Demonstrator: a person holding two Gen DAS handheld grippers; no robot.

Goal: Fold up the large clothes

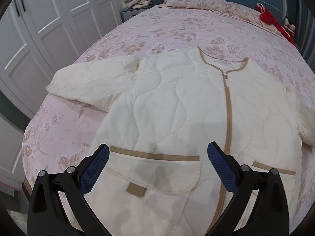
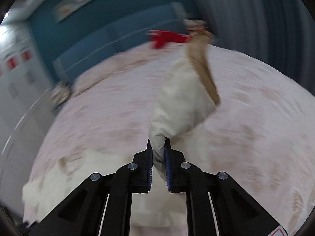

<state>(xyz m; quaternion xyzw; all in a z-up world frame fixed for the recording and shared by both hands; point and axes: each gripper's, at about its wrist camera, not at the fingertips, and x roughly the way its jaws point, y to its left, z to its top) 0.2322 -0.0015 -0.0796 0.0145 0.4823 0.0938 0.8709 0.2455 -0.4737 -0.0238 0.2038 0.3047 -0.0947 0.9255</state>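
Fold barely begun. Cream quilted zip-front jacket with tan trim (image 1: 177,106) lies flat, front up, on the pink butterfly-print bedspread (image 1: 157,29). Long axis runs straight ahead of the left gripper (image 1: 158,158), collar far, hem between its spread, empty fingers. Right gripper (image 2: 158,153) is clenched on the tan-cuffed sleeve (image 2: 183,98), lifted ahead of its fingertips. Body folds all left.

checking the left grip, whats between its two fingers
In the left wrist view, the left gripper is open over the jacket; only its pocket lies between them.
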